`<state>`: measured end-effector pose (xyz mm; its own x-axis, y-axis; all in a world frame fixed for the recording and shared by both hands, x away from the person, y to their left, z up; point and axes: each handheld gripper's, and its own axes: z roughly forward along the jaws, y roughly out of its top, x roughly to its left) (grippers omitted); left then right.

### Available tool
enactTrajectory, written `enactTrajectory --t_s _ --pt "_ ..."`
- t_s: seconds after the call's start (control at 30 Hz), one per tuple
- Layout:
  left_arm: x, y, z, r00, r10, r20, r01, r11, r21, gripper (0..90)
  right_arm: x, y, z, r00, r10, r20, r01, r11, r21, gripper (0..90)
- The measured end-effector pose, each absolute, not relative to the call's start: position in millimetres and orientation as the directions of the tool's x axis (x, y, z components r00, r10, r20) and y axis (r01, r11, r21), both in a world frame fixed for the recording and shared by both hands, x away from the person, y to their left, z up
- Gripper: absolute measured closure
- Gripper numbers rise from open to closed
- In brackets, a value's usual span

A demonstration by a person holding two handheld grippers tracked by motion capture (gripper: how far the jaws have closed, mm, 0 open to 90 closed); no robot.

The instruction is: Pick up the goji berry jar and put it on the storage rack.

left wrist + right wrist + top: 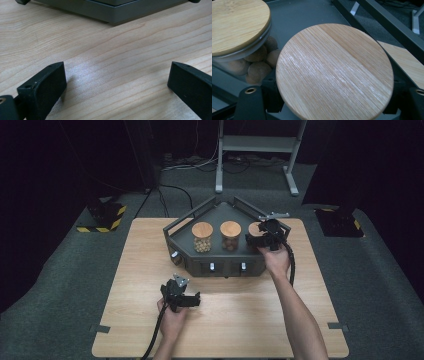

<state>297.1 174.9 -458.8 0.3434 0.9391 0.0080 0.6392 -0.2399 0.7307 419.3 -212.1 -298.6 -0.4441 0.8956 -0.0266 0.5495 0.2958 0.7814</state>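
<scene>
A dark grey tray [220, 267] at the table's far side holds three glass jars with round bamboo lids. My right gripper [257, 239] reaches into the tray's right end, shut around the right jar [253, 227]. In the right gripper view that jar's lid [334, 72] covers the jaws, which flank the jar beneath it. The middle jar [237, 25], with brown balls inside, stands just beside it. My left gripper [192, 301] rests low over the table in front of the tray. It is open [117, 85], with bare wood between its jaws.
The left jar [202, 237] holds pale round pieces and the middle jar [230, 236] darker ones. The tray has raised rails and small knobs on its front wall [112, 12]. The wooden table [240, 320] stands on grey carpet, with a metal stand [255, 150] behind it.
</scene>
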Motion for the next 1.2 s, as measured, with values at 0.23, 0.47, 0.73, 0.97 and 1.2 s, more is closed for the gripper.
enactTrajectory --t_s 0.23,0.47,0.73,0.97,1.2 --pt "297 175 -459 0.343 0.939 0.008 0.639 -0.240 0.731 2.2 422 -210 -294 -0.441 0.897 -0.029 0.564 0.301 0.769 25.4" --pt "297 175 -459 0.344 0.939 0.008 0.639 -0.240 0.731 2.2 424 -210 -293 -0.443 0.896 -0.027 0.568 0.304 0.765 25.0" --pt "297 175 -459 0.344 0.939 0.007 0.639 -0.240 0.731 2.2 423 -209 -293 -0.443 0.896 -0.033 0.564 0.307 0.766 19.9" --pt "297 175 -459 0.344 0.939 0.006 0.639 -0.239 0.731 2.2 421 -219 -293 -0.454 0.891 0.011 0.554 0.272 0.786 8.7" --pt "297 175 -459 0.344 0.939 0.006 0.639 -0.240 0.731 2.2 420 -226 -290 -0.470 0.881 0.044 0.554 0.256 0.792 6.9"
